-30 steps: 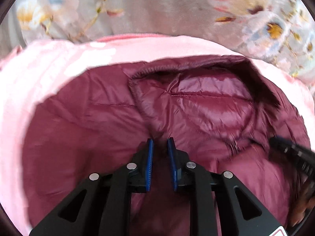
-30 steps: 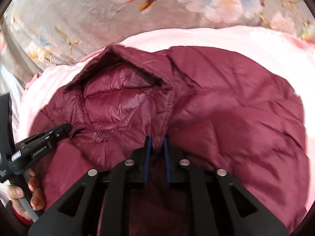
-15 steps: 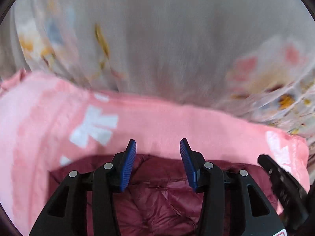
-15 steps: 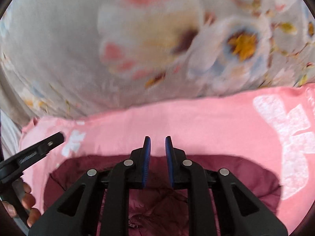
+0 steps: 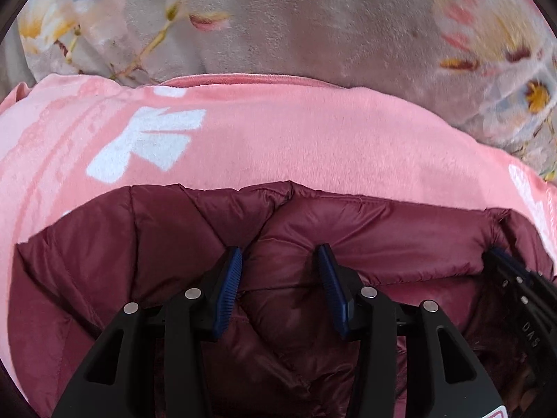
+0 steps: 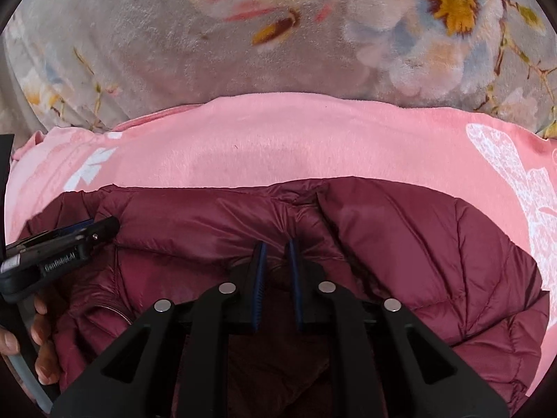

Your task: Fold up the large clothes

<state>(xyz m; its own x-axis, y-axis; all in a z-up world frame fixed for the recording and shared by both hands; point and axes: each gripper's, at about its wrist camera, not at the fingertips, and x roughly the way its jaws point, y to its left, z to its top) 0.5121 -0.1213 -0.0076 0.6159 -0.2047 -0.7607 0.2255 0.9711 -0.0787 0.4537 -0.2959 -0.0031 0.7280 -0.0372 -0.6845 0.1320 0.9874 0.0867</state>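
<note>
A maroon quilted puffer jacket (image 5: 365,230) lies folded on a pink blanket (image 5: 278,132); it also shows in the right wrist view (image 6: 435,244). My left gripper (image 5: 280,254) is open just above the jacket's top fold, holding nothing. My right gripper (image 6: 276,247) is nearly closed, its blue pads a small gap apart over the jacket's fold; fabric between them cannot be made out. The right gripper shows at the right edge of the left wrist view (image 5: 515,278), and the left gripper shows at the left of the right wrist view (image 6: 62,244).
The pink blanket (image 6: 278,146) with white prints lies on a grey floral plush bedcover (image 6: 209,52), also seen in the left wrist view (image 5: 313,24). A hand (image 6: 38,341) grips the left tool's handle.
Both grippers carried the jacket's lower part up and over toward the collar. The left gripper opened and let go. The jacket now lies folded, both grippers low over the fold.
</note>
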